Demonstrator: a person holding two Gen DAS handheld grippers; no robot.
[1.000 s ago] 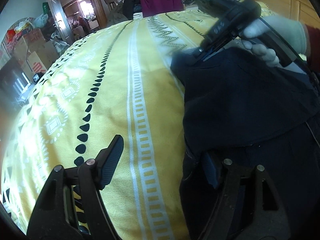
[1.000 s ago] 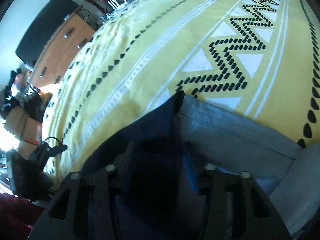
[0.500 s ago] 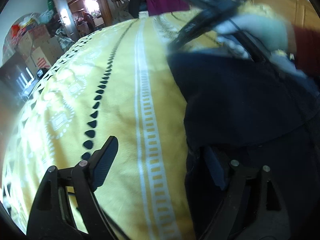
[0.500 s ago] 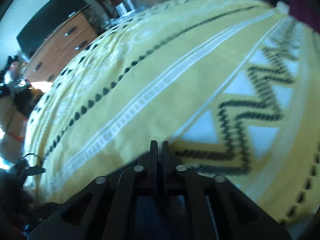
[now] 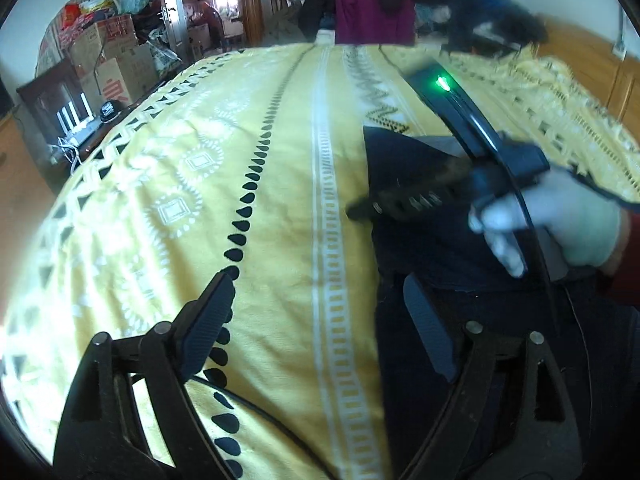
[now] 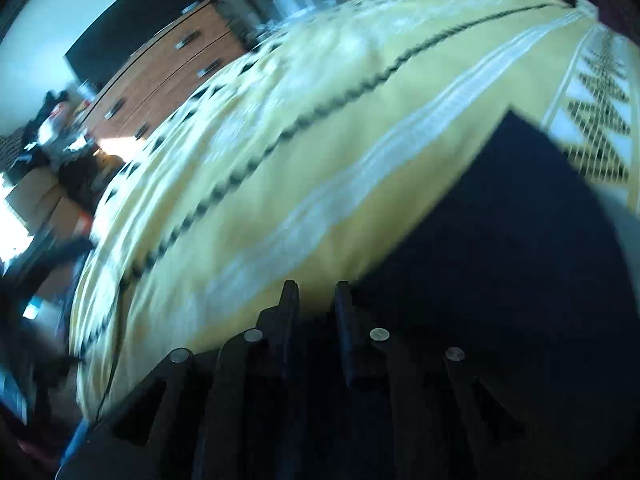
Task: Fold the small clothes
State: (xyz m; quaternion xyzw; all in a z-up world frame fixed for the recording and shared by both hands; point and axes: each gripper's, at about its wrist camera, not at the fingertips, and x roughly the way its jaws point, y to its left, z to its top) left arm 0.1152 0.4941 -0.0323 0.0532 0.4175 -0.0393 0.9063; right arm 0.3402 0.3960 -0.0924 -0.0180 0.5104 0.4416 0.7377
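Right gripper [image 6: 316, 300] shifted; one garment [image 5: 420, 160].

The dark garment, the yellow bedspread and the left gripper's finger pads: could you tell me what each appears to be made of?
Dark garment: soft woven cloth, matte navy, probably cotton; it creases and shows a stitched hem. Yellow bedspread: matte fabric, seemingly printed with black and white patterns, lightly rumpled. The left gripper has ribbed, matte finger pads, likely rubber or plastic; which one cannot be told.

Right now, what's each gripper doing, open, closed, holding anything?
Left gripper: jaws wide open, just opened further, holding nothing.
Right gripper: jaws slightly apart, just opened, nothing gripped; dark garment lies beside them.
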